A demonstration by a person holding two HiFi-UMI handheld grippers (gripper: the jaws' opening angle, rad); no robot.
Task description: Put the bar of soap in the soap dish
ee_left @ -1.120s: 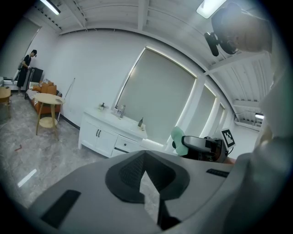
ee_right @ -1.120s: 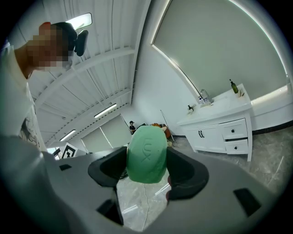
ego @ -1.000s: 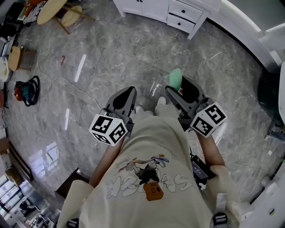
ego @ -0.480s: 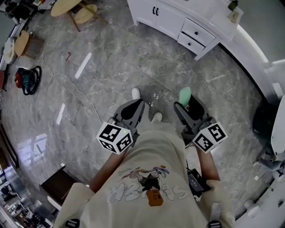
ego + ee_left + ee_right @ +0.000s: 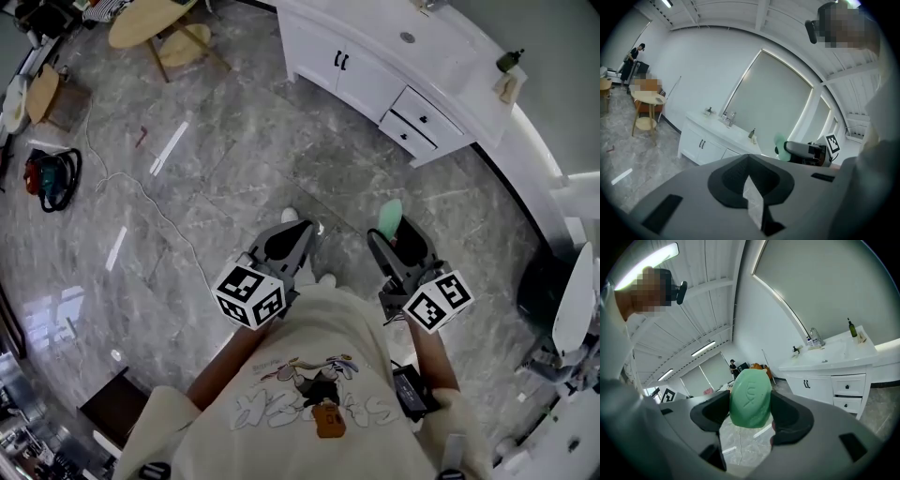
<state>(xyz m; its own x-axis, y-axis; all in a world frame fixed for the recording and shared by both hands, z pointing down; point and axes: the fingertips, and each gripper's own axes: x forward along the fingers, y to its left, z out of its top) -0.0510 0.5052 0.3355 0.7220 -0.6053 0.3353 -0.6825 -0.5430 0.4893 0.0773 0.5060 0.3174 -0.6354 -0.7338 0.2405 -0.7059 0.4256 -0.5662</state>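
The grey marble floor (image 5: 234, 159) fills most of the head view, and the white bench (image 5: 375, 56) with its drawers now shows its whole top. One second ago only its front edge was visible at the upper border. We judge from this that we are walking toward the bench, so the task is in the carrying step.

The left gripper (image 5: 298, 228) is held in front of the body over the floor as before. Its fingers are pressed together with nothing between them. The right gripper (image 5: 394, 230) is just beside it, and its fingers are still pinching the green bar of soap (image 5: 750, 399) by its two broad faces, high above the floor.

A small bottle (image 5: 507, 60) stands at the far right corner of the bench. We cannot make out the soap dish yet, so the placing is not yet begun.
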